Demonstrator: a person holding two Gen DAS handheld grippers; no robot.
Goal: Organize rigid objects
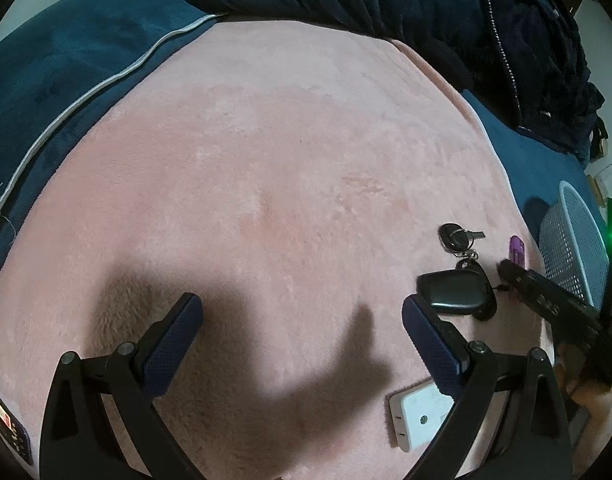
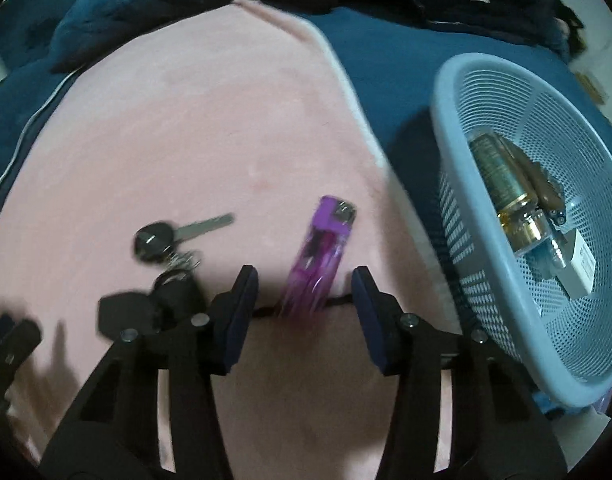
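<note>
A pink fleece blanket (image 1: 266, 184) covers most of the bed, its far and right edges giving way to dark blue bedding (image 2: 386, 80); the wide middle of the pink surface lies bare, with the objects gathered toward its right edge. The left gripper (image 1: 302, 308) hangs over that bare stretch with its jaws wide apart and nothing between them, its right finger just beside a black key fob (image 1: 454, 290) joined by a ring to a black-headed metal key (image 2: 178, 234). A white rectangular plastic block (image 1: 418, 416) lies near that finger's base. The right gripper (image 2: 304, 294) points steeply down with its jaws apart on either side of a translucent purple plastic lighter (image 2: 320, 256); the pads do not touch it. The lighter lies flat on the blanket, its long axis running away from the gripper, metal head at the far end. Well to its right on the blue bedding stands a pale blue perforated plastic basket (image 2: 466, 92), already holding a gold-trimmed bottle (image 2: 502, 176) and a small white box (image 2: 582, 268).
</note>
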